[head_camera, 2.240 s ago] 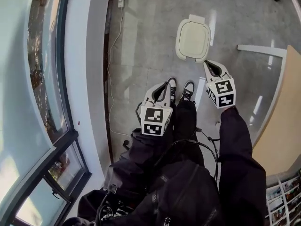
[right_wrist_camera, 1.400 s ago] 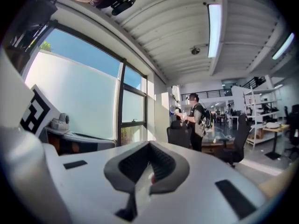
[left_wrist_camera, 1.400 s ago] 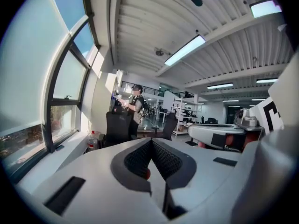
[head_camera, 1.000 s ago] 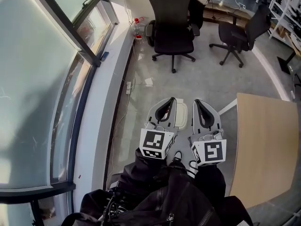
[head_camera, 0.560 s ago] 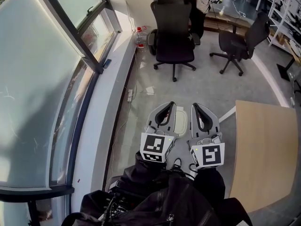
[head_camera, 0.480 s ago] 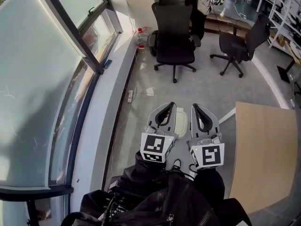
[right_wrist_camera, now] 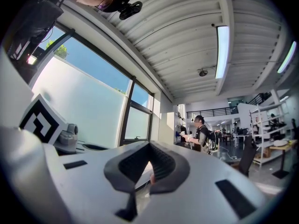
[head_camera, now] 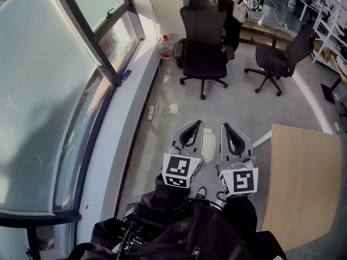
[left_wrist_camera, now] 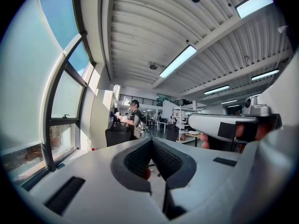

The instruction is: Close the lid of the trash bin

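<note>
— What is hard to make out?
— The cream-white plastic trash bin (head_camera: 209,144). It stands on the floor between the left gripper (head_camera: 195,124) and the right gripper (head_camera: 225,127), which hide all but a strip of its top. I cannot tell how the lid sits.
— And the jaws?
— Both pairs are pressed together, with nothing between them.
— The room?
— Glossy grey floor (head_camera: 179,99), tall windows (head_camera: 49,91) on the left, a black high-backed office chair (head_camera: 204,42), and a light wooden table (head_camera: 303,183) cut off at the right.
</note>
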Action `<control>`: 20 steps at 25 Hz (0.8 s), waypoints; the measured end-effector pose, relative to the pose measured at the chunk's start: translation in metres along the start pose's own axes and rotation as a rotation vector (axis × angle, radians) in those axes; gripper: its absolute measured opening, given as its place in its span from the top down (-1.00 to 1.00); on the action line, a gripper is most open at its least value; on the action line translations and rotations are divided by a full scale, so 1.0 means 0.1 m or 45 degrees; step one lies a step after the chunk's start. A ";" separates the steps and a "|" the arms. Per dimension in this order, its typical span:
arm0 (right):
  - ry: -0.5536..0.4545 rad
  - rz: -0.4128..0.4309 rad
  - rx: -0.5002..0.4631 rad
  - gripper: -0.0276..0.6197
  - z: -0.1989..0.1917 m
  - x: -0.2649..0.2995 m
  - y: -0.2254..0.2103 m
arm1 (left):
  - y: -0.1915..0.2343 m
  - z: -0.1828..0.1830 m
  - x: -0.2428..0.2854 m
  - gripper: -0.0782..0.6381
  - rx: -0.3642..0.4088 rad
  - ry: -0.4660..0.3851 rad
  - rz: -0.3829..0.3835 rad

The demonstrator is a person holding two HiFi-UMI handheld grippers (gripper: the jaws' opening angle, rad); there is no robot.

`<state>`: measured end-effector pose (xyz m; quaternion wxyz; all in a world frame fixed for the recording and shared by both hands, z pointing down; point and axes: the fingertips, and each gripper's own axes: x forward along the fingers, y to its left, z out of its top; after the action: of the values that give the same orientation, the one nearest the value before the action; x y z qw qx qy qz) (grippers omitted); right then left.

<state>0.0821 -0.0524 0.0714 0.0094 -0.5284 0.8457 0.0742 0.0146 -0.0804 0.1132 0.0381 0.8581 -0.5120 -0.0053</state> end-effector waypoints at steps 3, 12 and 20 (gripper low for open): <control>0.006 0.010 0.002 0.90 -0.03 0.05 -0.01 | 0.01 -0.03 0.04 0.78 0.000 0.007 0.003; -0.004 0.034 -0.002 0.90 -0.04 0.13 -0.03 | 0.06 -0.04 0.13 0.78 -0.007 0.005 0.009; -0.005 0.039 -0.019 0.90 -0.04 0.11 -0.07 | 0.03 0.01 0.16 0.78 0.002 -0.024 0.012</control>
<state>0.0837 -0.0660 0.0737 0.0059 -0.5153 0.8531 0.0815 0.0197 -0.0963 0.1133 0.0326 0.8557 -0.5163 -0.0130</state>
